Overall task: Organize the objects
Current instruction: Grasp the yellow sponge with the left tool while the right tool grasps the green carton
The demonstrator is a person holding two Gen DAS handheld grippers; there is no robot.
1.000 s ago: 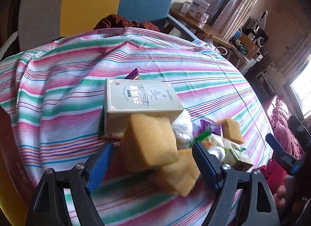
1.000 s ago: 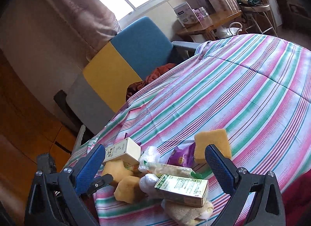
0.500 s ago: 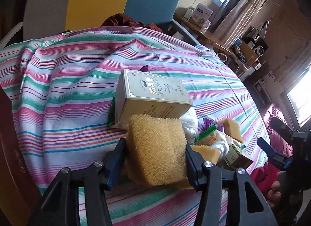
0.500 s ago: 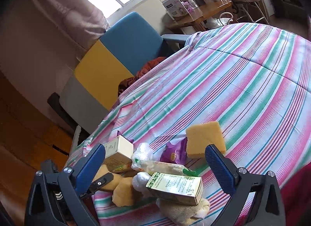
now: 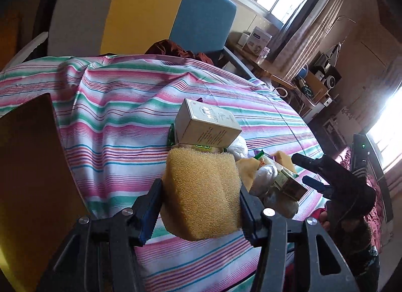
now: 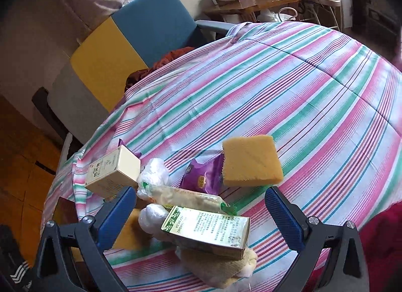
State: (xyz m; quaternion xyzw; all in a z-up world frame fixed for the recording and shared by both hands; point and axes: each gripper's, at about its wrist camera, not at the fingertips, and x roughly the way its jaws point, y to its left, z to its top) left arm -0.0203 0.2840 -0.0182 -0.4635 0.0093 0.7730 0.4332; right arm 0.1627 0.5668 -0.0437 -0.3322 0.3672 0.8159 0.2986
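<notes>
My left gripper is shut on a yellow sponge and holds it off the striped cloth, in front of a cream tea box. My right gripper is open and empty, its jaws either side of a green and white box in a pile near the table's front. The pile holds the cream tea box, a long snack packet, a purple packet, white plastic bags and another yellow sponge. A further sponge lies low at the left, partly hidden.
The table is covered by a pink, green and white striped cloth. A blue, yellow and grey chair stands behind it with a dark red cloth on the seat. A brown board is at the left. A wooden side table stands at the back.
My left gripper has closed on the yellow sponge and lifted it back from the pile. My right gripper has come closer over the green and white box, still open.
</notes>
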